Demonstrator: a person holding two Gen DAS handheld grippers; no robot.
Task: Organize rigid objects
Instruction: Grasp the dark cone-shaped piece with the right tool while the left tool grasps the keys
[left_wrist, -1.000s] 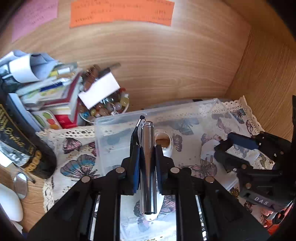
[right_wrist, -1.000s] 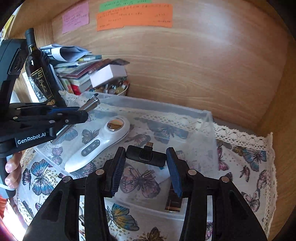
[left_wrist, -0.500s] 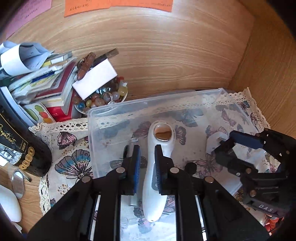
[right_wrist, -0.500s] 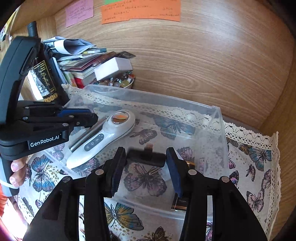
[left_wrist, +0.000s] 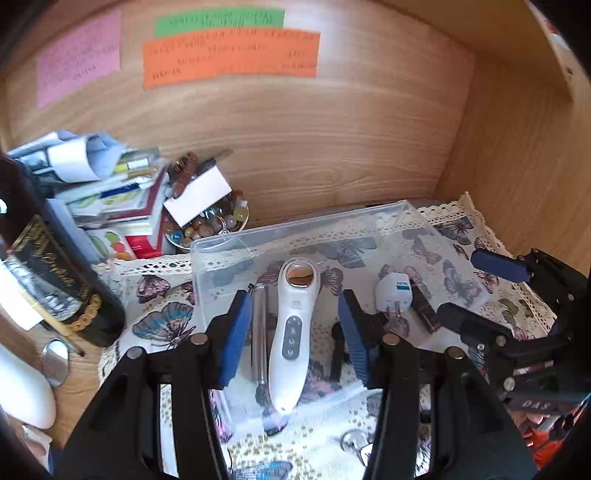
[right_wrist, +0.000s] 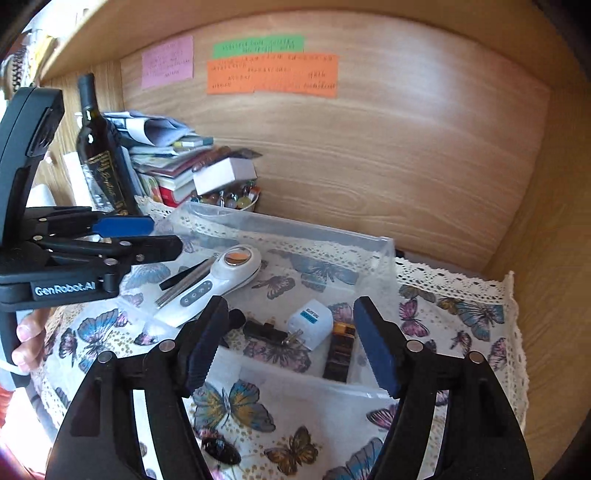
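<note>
A clear plastic box (left_wrist: 295, 229) (right_wrist: 295, 225) sits on a butterfly cloth. Inside lie a silver metal pen (left_wrist: 259, 332) (right_wrist: 184, 282), a white handheld device (left_wrist: 293, 325) (right_wrist: 218, 284), a small black adapter (right_wrist: 264, 330), a white plug (left_wrist: 393, 291) (right_wrist: 310, 323) and a dark brown block (left_wrist: 424, 310) (right_wrist: 340, 354). My left gripper (left_wrist: 295, 332) is open and empty above the box's left part; it also shows in the right wrist view (right_wrist: 122, 236). My right gripper (right_wrist: 291, 343) is open and empty above the box's right part; it also shows in the left wrist view (left_wrist: 498, 288).
A dark wine bottle (right_wrist: 99, 147) (left_wrist: 48, 273), a pile of books and papers (left_wrist: 107, 192) and a bowl of beads (left_wrist: 210, 225) under a white box stand at the back left. Wooden walls close the back and right. Coloured notes (left_wrist: 229, 55) hang on the back wall.
My left gripper let go of the silver pen, which now lies in the box beside the white device. My right gripper released the black adapter into the box. Both grippers opened and pulled back.
</note>
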